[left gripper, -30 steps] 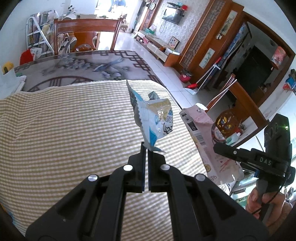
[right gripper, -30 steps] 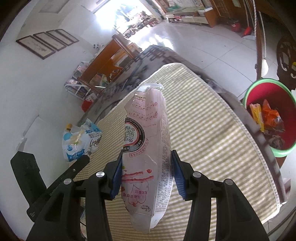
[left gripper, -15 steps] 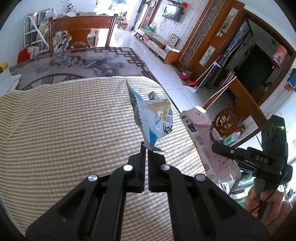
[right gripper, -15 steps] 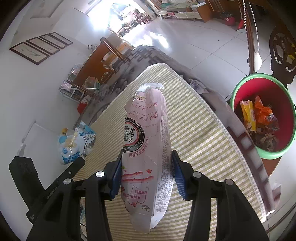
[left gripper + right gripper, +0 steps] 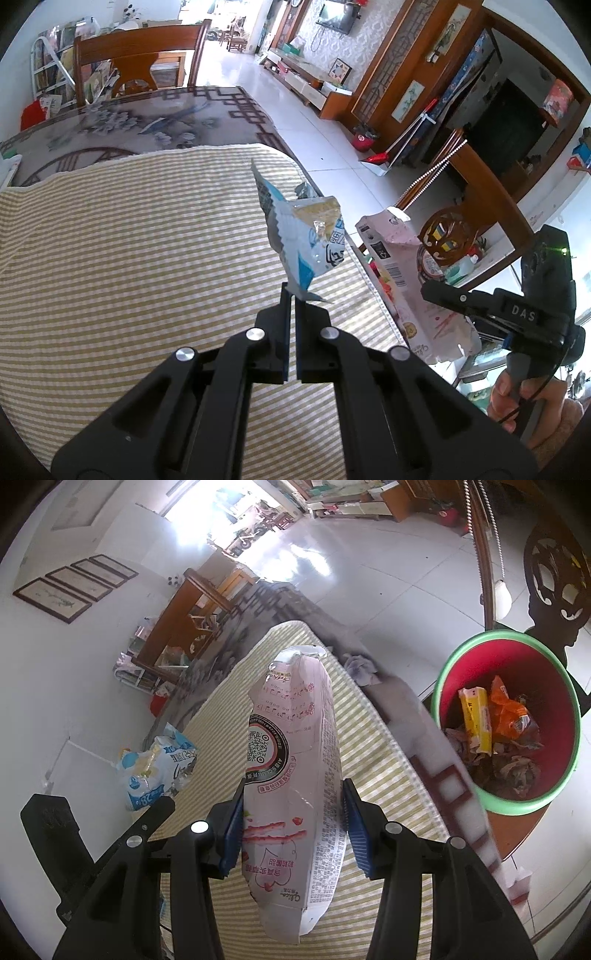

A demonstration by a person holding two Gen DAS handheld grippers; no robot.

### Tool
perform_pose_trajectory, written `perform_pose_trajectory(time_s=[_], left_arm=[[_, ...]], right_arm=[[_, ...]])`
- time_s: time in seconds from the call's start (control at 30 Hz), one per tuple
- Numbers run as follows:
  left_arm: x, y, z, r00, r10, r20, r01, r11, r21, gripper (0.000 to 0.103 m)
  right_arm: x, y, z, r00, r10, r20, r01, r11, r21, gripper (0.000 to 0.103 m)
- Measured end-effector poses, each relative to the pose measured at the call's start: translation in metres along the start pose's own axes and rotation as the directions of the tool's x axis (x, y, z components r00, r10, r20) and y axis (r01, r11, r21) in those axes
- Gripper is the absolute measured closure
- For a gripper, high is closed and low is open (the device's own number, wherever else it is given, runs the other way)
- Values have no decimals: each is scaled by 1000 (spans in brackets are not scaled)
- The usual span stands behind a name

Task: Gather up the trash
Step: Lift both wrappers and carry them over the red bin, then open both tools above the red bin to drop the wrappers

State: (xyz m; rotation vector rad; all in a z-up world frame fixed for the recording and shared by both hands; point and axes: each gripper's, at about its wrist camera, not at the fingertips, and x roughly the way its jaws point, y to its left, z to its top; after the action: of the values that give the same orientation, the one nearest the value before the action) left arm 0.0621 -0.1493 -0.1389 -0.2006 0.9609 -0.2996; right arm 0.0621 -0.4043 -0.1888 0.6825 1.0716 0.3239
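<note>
Carrying step, as judged: both pieces of trash lifted clear of the striped worktop (image 5: 129, 258) and held in the air near its edge. Left tongs (image 5: 291, 291) pinched fully closed on the bottom corner of a blue-and-white wrapper (image 5: 306, 240), which stands up above the tips. Right tongs (image 5: 293, 808) part-way closed on a pink carton (image 5: 295, 775), blue pads (image 5: 232, 830) pressing both its sides, carton upright between them.

Red bin (image 5: 506, 720) with green rim down on the floor beyond the worktop edge, to the right in the right wrist view, already part filled with wrappers.

Next, probably: swing each piece over the bin mouth, well inside the rim, then let go; carton first, being nearer. Thin wrapper may cling to the tips or drift on release.

Count: two tongs, one wrapper, one carton, one bin. No other loose trash visible on the worktop.
</note>
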Motion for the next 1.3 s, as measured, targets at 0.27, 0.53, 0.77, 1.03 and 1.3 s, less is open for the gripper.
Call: perform_pose_trajectory(time_s=[0.27,0.53,0.77,1.03,1.3], left_arm=[[24,-36,6,1000,-12,-21,12,999,31,102],[50,-79,16,998,-49,-42,53,994,95,102],[80,-122,23,991,-96,-89,110,981,160,102],[118,-164,20,975,-131,-180,170,960,223,101],[128,-182,14,968,-142,-207,193,948,254,49]], right_arm=[[-16,-32,17,1000,2,18,-2,1000,30,56],[-44,-71,33,998,-12,68,5,995,96,56],[-68,-110,39,992,-48,116,28,985,169,56],[-88,-147,45,983,-92,159,49,966,254,53],[-96,-165,50,974,-123,188,64,954,294,37]])
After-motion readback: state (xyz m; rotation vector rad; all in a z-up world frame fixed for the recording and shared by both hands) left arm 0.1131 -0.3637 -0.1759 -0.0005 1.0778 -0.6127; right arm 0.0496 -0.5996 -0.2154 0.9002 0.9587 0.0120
